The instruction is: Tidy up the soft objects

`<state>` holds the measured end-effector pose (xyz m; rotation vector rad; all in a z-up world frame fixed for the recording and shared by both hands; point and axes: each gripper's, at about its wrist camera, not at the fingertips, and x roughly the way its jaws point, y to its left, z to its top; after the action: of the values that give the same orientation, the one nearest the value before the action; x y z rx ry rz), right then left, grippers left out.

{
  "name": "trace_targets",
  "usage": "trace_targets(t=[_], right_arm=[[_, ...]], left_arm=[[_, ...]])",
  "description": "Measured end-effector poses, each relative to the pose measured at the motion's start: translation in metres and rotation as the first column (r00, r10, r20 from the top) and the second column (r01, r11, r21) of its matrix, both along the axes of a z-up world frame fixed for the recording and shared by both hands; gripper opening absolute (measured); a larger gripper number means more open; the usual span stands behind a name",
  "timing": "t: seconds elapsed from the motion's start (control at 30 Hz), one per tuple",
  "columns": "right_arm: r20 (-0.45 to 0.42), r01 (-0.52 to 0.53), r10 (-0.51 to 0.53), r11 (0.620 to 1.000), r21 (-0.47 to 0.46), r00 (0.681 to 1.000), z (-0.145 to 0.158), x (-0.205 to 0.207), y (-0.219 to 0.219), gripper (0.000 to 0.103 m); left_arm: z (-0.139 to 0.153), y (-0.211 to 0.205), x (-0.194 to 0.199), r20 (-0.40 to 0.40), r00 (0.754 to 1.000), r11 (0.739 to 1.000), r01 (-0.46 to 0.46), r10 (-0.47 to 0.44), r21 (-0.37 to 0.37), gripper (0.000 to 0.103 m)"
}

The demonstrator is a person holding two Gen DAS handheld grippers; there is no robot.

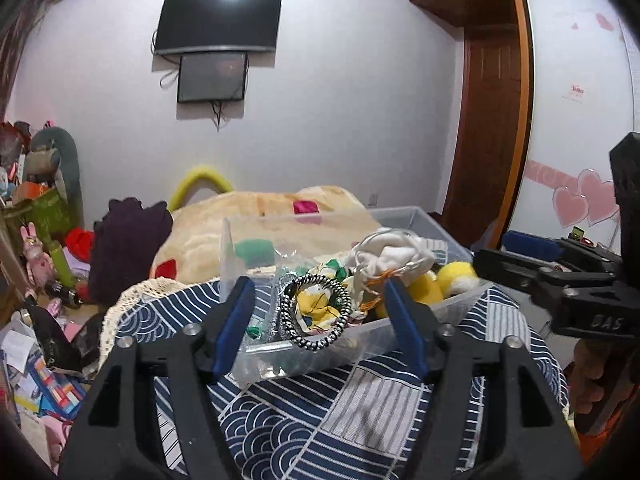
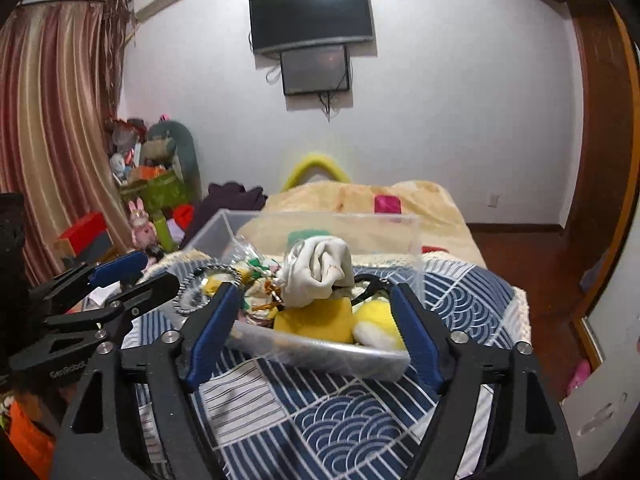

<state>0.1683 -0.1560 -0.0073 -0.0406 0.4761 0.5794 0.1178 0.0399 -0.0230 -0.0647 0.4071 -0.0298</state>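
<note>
Grippers are hovering over a clear plastic bin [image 1: 400,326] sitting at the centre of both frames on a navy-and-white patterned quilt [image 1: 340,412]. The left gripper [image 1: 318,312], filling the lower centre of its own view, is spreading its blue-padded fingers [image 1: 234,326] wide apart, released and grasping nothing; the bin's near wall is showing between them. The right gripper [image 2: 316,318], low in its own frame, is likewise gaping, its blue pads [image 2: 210,336] framing the bin's near wall with nothing between them.

Soft things are crowding the bin. A black-and-white braided ring [image 1: 316,312] is leaning over the near rim at centre frame in the left view, encircling a yellow-and-green floral cloth [image 1: 316,308]. A bunched white cloth [image 2: 324,268] is sitting on top of the pile at centre, and a yellow plush toy [image 2: 344,320] is pressing against the near wall just beneath it. In the left view the same toy [image 1: 444,280] is lying at centre right.

Behind the bin, a beige blanket [image 2: 360,200] is covering the bed in mid-frame. A wall-mounted television [image 2: 312,16] is hanging at upper centre, striped curtains [image 2: 52,120] are falling along the left edge, and a purple garment [image 1: 128,248] is slumping at centre left.
</note>
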Motion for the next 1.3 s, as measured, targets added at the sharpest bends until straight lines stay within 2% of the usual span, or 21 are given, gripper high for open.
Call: trace_targets(t=[0.23,0.4,0.5,0.63,1.3], right_arm=[[0.093,0.013,-0.017,0.999,0.050,0.995,0.022,-0.036,-0.013,0.083],[0.142,0.016,-0.026,0.998,0.064,0.990,0.029,-0.052,-0.018,0.091],[0.173,0.025,-0.038,0.997,0.075,0.984,0.029,-0.062,-0.021,0.103],[0.217,0.038,-0.049,0.998,0.057,0.975,0.026,-0.074,-0.021,0.103],[0.215,0.023,-0.034,0.998,0.056,0.976,0.018,-0.082,-0.019,0.103]], left_arm=[[0.019,-0.009,-0.043,0.084,0.996,1.000,-0.023,0.021,0.021,0.093],[0.026,-0.016,-0.066,0.118,0.992,0.999,-0.041,0.039,0.017,0.100],[0.029,-0.023,-0.078,0.133,0.991,0.999,-0.037,0.034,0.019,0.101],[0.030,-0.028,-0.090,0.152,0.988,0.999,-0.038,0.034,0.025,0.102],[0.028,-0.032,-0.098,0.164,0.986,1.000,-0.009,0.007,0.017,0.103]])
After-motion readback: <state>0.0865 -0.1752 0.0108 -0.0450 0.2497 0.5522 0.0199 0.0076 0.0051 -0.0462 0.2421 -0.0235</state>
